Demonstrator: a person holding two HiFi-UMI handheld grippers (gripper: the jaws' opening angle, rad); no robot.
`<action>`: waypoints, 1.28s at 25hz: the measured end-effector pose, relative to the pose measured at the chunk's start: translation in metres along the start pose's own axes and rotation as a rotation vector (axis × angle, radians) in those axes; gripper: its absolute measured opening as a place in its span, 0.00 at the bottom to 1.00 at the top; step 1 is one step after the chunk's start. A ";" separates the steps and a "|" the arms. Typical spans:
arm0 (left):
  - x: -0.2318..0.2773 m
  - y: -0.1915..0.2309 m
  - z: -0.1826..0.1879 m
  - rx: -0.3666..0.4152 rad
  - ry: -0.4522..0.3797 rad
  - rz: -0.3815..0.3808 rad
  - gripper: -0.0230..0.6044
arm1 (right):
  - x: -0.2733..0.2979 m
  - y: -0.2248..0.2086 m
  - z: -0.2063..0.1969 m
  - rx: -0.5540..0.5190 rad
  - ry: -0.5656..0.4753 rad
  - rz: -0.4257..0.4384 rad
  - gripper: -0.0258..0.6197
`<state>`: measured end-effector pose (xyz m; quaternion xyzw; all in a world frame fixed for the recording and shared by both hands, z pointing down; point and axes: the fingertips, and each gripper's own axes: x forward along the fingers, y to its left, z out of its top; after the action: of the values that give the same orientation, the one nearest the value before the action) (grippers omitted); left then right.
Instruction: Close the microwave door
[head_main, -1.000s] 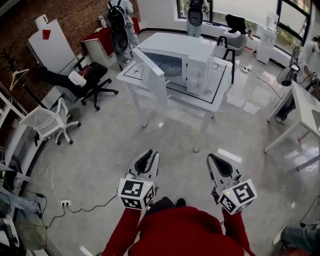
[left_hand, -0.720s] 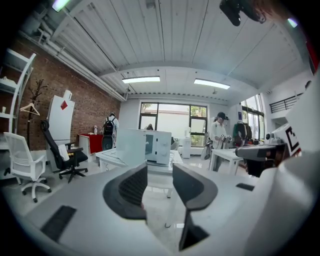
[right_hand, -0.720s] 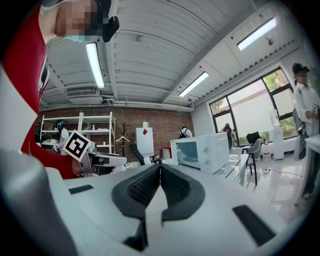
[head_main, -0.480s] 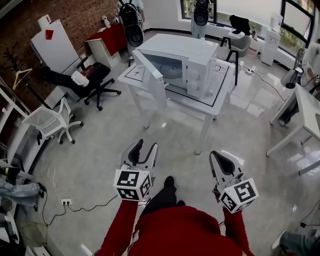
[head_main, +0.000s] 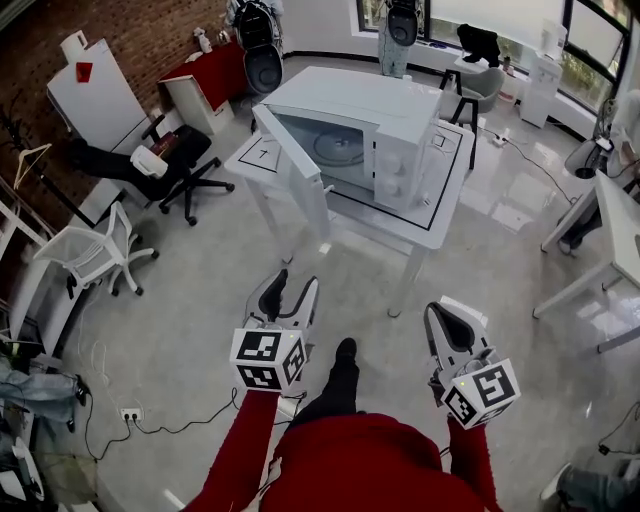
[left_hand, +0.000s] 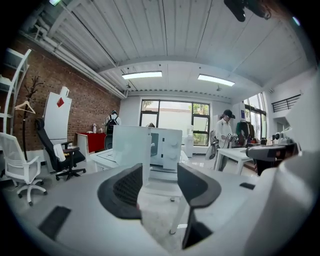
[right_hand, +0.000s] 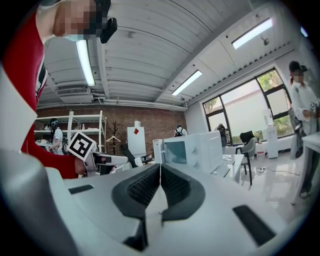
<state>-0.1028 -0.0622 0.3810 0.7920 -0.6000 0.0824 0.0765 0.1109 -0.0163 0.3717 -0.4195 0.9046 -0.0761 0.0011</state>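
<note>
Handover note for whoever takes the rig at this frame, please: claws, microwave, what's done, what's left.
Left claw: jaws apart and opening, nothing between them.
Right claw: jaws together, empty.
Microwave sits on the white table; its door stands wide open, swung out on its left.
Done: nothing; both claws hang over the floor, short of the table.
Left: step up and push the door shut, probably with the left claw.
</note>
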 end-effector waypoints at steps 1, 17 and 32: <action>0.010 0.004 0.001 0.000 0.002 -0.002 0.38 | 0.007 -0.004 0.000 0.000 0.005 -0.004 0.06; 0.121 0.037 -0.009 0.020 0.070 -0.103 0.38 | 0.126 -0.061 0.002 0.022 0.060 -0.035 0.06; 0.150 0.028 0.004 0.055 0.029 -0.241 0.37 | 0.167 -0.090 0.004 0.037 0.093 -0.096 0.06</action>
<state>-0.0898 -0.2112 0.4106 0.8589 -0.4970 0.1003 0.0728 0.0718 -0.2010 0.3903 -0.4582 0.8810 -0.1124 -0.0367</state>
